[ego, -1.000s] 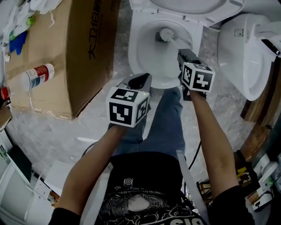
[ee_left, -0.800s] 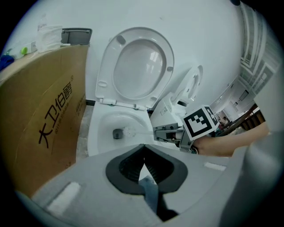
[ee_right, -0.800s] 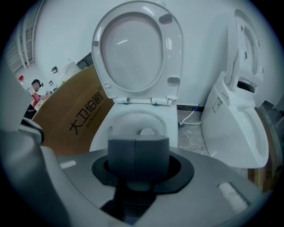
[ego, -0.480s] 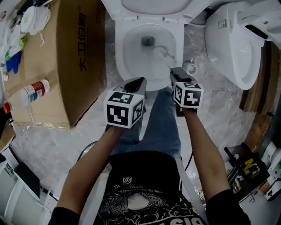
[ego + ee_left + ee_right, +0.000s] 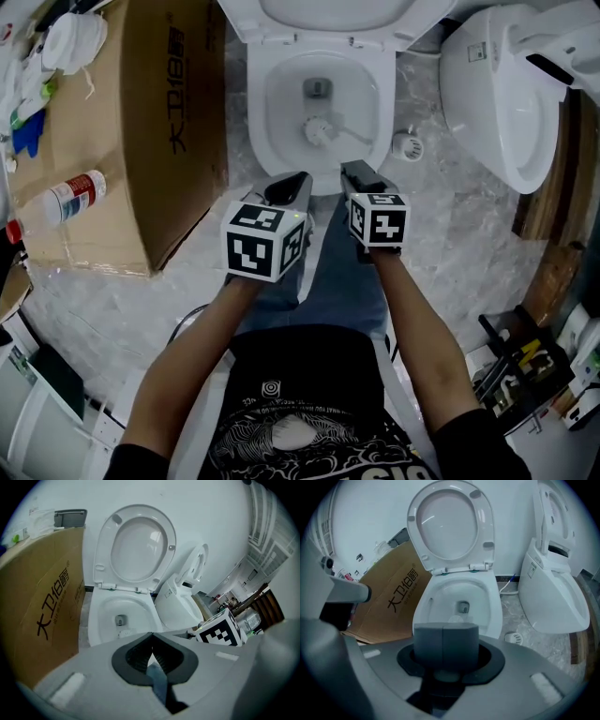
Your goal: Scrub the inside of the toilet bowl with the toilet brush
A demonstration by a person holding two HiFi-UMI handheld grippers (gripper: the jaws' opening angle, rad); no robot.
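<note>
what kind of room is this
Likely a bathroom, perhaps used for storage: a white ceramic toilet with its lid raised and a white toilet brush in the bowl, a second white toilet alongside, and a large brown cardboard box.

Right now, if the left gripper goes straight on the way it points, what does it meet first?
Probably the front rim of the toilet bowl, close ahead of the left gripper, jaws shut and empty. Depth is unclear, so it might pass just over it.
</note>
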